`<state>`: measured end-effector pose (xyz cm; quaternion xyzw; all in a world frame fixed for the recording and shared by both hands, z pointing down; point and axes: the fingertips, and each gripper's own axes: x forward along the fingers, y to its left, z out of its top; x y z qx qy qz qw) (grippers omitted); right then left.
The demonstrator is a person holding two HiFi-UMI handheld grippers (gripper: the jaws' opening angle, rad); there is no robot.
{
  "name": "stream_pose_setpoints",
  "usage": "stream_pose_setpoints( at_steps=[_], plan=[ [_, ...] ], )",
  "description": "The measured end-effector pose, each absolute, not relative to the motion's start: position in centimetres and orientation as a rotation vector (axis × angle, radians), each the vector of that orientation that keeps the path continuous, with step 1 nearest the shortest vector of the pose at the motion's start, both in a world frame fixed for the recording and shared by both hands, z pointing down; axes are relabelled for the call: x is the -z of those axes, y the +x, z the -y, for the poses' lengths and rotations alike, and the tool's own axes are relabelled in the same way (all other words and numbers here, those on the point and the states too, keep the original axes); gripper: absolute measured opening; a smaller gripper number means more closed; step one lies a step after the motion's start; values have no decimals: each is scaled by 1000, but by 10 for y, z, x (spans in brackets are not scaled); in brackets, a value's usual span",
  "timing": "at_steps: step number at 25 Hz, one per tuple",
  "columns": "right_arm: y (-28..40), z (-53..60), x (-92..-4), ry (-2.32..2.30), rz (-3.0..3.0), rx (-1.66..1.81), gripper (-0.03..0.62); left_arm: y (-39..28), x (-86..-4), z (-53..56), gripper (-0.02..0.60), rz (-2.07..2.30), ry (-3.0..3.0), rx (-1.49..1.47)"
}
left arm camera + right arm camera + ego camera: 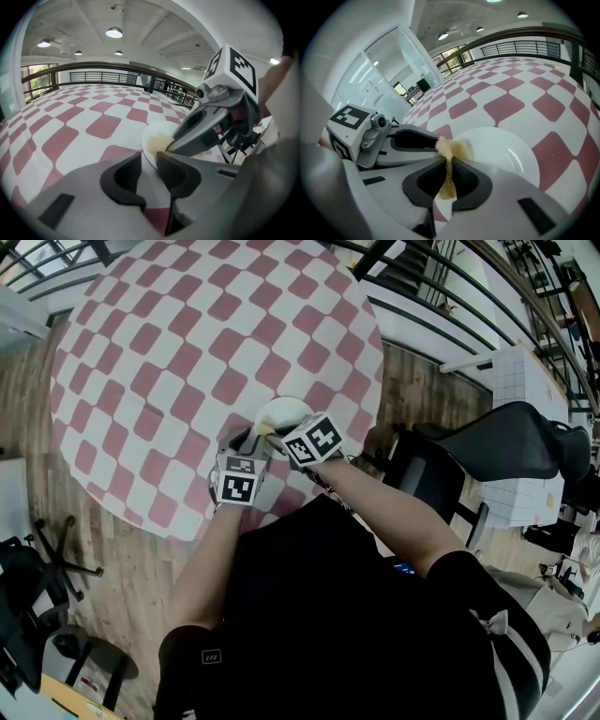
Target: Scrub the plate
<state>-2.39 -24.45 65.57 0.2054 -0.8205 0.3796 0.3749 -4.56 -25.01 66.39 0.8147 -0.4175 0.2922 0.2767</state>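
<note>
On a pink-checked table — railing beyond — left gripper pinches plate, right gripper sponge.

Wood floor. Black chair at 3 o'clock of checkered counter. Railing at 12 o'clock; ceiling lamps lit.

The tabletop wears a chequer of dusty pink and white rounded squares. The plate is plain white, the sponge pale yellow.
</note>
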Motion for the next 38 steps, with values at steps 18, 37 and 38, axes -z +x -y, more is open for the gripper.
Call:
stream_pose_setpoints(
  at_steps=[18, 37, 38],
  plan=[
    [66, 290, -631, 848, 2058, -810, 41, -45, -665, 249, 106, 1105, 2155, -803],
    [61, 277, -659, 654, 2020, -719, 41, -42, -664, 247, 104, 1108, 2176, -833],
    [62, 285, -658, 680, 2018, -690, 41, -42, -664, 247, 104, 1109, 2175, -829]
  ],
)
